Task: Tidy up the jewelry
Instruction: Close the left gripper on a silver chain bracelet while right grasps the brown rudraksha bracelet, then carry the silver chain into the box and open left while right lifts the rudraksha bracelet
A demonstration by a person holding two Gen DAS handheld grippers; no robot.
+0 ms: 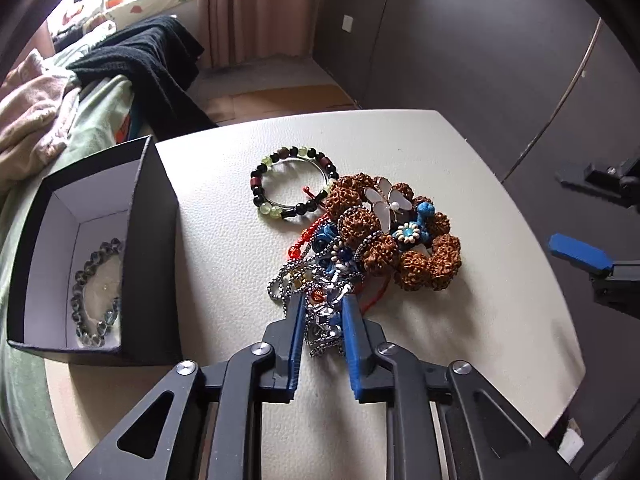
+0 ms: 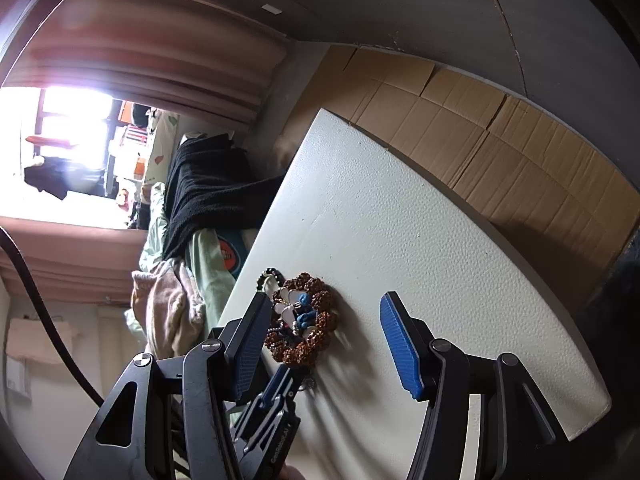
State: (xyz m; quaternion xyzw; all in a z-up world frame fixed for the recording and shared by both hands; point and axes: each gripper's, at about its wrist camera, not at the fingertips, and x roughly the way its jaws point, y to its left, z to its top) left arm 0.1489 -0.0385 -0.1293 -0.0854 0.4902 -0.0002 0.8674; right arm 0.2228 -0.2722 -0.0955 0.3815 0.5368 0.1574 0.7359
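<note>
A tangled jewelry pile lies on the white table [image 1: 460, 160]: a brown rudraksha bead bracelet [image 1: 424, 256], a white butterfly pendant [image 1: 386, 202], blue beaded pieces and a silver chain [image 1: 324, 312]. A black-and-green bead bracelet [image 1: 294, 186] lies beside it. My left gripper [image 1: 322, 308] is shut on the silver chain at the pile's near end. A black open box [image 1: 152, 248] at the left holds a grey bead bracelet [image 1: 94, 288]. My right gripper [image 2: 326, 312] is open and empty, near the pile [image 2: 300, 320]; it also shows in the left wrist view [image 1: 580, 216].
A bed with green sheets, a pink blanket [image 1: 32, 112] and a black garment [image 1: 148, 64] lies left of the table. Cardboard flooring [image 2: 480, 132] lies beyond the table's far edge. Dark wall panels stand at the right.
</note>
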